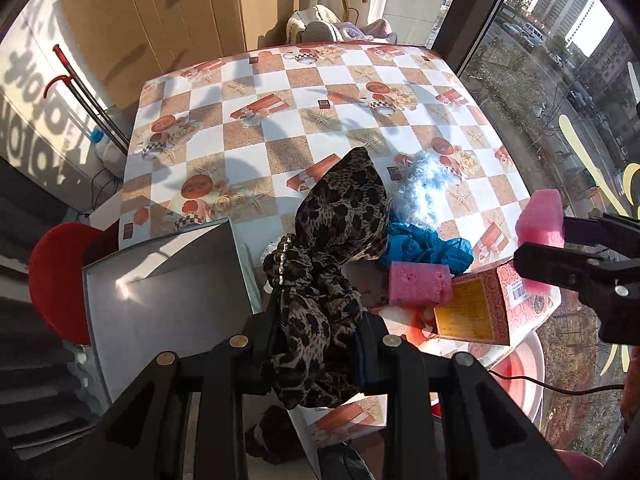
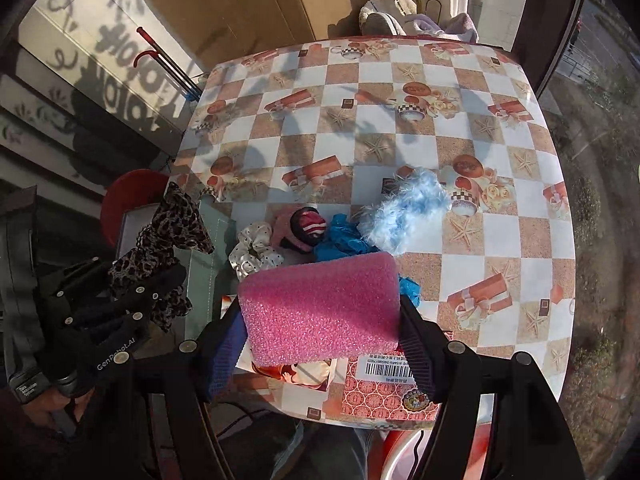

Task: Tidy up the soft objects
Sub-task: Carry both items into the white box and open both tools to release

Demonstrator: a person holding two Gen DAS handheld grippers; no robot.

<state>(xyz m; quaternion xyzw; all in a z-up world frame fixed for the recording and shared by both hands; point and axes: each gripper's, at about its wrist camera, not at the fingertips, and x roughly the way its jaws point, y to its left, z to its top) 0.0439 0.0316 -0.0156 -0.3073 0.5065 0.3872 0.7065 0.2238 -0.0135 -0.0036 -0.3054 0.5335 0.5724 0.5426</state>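
My left gripper [image 1: 320, 344] is shut on a leopard-print scrunchie [image 1: 336, 240] and holds it above the table's near left edge, next to a grey box [image 1: 168, 296]. It also shows in the right wrist view [image 2: 168, 248]. My right gripper [image 2: 324, 336] is shut on a pink sponge [image 2: 320, 308], held above the near edge; in the left wrist view the sponge [image 1: 542, 216] is at the right. A second pink sponge [image 1: 420, 284], a blue fluffy scrunchie [image 2: 404, 208], a blue crumpled scrunchie [image 2: 344, 236], a white dotted scrunchie [image 2: 256, 252] and a pink-and-dark scrunchie [image 2: 304, 224] lie on the table.
The table [image 2: 520, 240] has a checkered cloth. A red patterned carton [image 2: 384, 392] lies at its near edge. A red stool [image 1: 56, 276] stands at the left, cardboard [image 1: 160, 20] leans behind, and a window [image 1: 560, 80] is at the right.
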